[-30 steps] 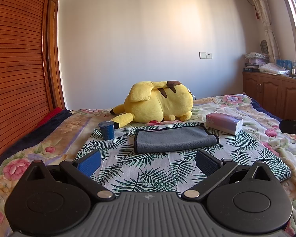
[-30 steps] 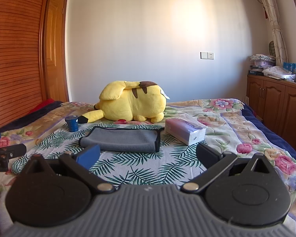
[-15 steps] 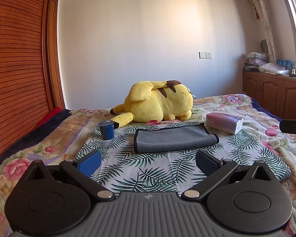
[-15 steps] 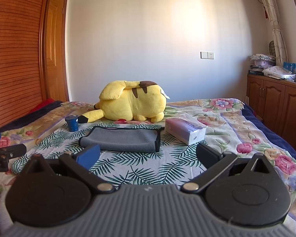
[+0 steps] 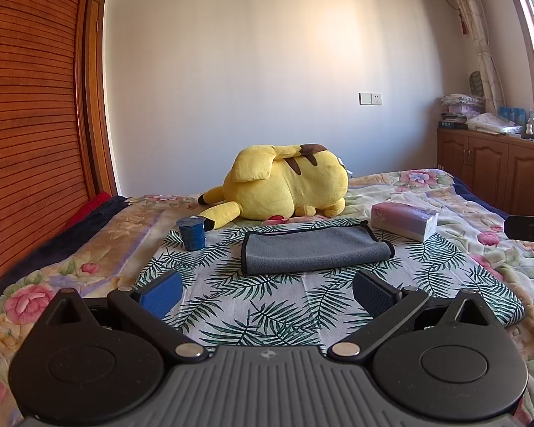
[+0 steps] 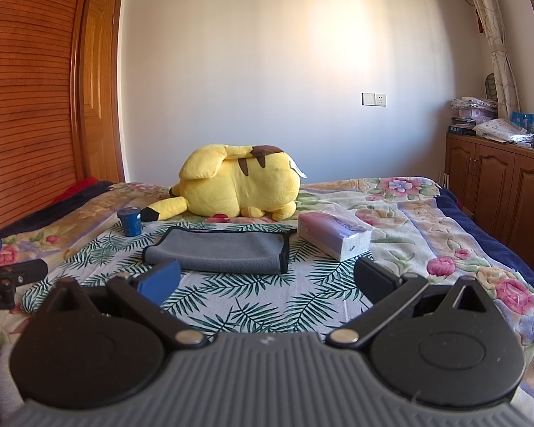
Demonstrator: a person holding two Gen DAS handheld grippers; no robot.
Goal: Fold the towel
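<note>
A grey towel (image 5: pixel 313 251) with a dark hem lies folded flat on a palm-leaf cloth (image 5: pixel 267 306) on the bed. It also shows in the right wrist view (image 6: pixel 224 251). My left gripper (image 5: pixel 267 290) is open and empty, low over the cloth, short of the towel's near edge. My right gripper (image 6: pixel 267 279) is open and empty, also short of the towel, which lies ahead and a little left. Part of the right gripper (image 5: pixel 528 229) shows at the right edge of the left wrist view, and the left gripper (image 6: pixel 3 277) at the left edge of the right wrist view.
A yellow plush toy (image 5: pixel 288 186) lies behind the towel. A small blue cup (image 5: pixel 192 233) stands left of the towel and a tissue box (image 5: pixel 404 220) right of it. A wooden wardrobe (image 5: pixel 28 135) is on the left, wooden cabinets (image 5: pixel 495 174) on the right.
</note>
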